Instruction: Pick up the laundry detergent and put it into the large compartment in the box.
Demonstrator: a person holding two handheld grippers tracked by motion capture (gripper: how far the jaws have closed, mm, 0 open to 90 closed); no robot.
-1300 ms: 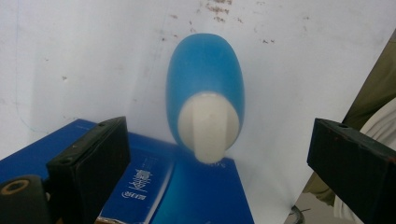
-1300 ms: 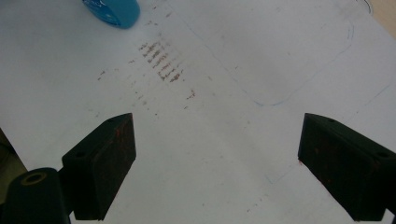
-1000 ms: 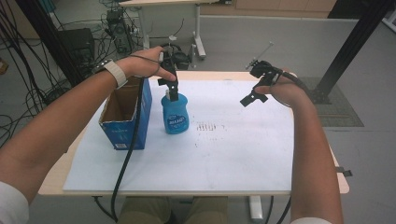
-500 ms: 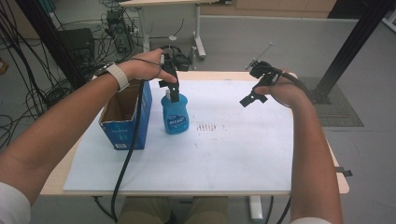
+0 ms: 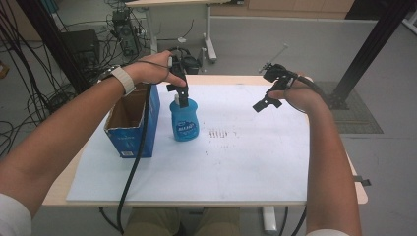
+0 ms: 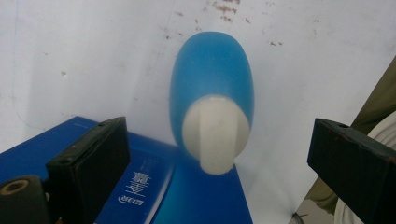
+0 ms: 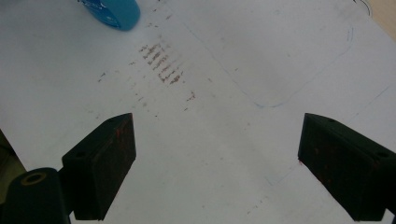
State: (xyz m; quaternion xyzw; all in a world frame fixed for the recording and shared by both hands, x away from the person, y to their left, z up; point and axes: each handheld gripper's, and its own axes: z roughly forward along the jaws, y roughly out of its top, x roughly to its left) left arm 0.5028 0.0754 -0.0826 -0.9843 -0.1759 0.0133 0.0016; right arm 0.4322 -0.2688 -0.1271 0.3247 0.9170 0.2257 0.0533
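A blue bottle [image 5: 185, 123] with a white cap stands upright on the white sheet [image 5: 236, 162], just right of an open blue cardboard box [image 5: 132, 123]. My left gripper [image 5: 180, 92] hovers right above the cap, pointing down. In the left gripper view the white cap [image 6: 214, 135] sits between the jaws, which stand wide apart and touch nothing; that left gripper [image 6: 219, 156] is open. My right gripper [image 5: 268, 89] is held in the air over the sheet's far right, open and empty. The right gripper [image 7: 217, 154] looks down on bare sheet, with the bottle's [image 7: 114, 11] base at the top left.
The box [image 6: 154, 191] lies directly beside the bottle on its left. Brown smudge marks [image 5: 219, 133] dot the sheet right of the bottle. A black cable [image 5: 135, 162] trails from the left gripper across the sheet's left part. The table edge [image 5: 361, 191] runs close at the right.
My left hand has shifted slightly up and back above the bottle's cap. The bottle, the box and the right gripper have stayed where they were.
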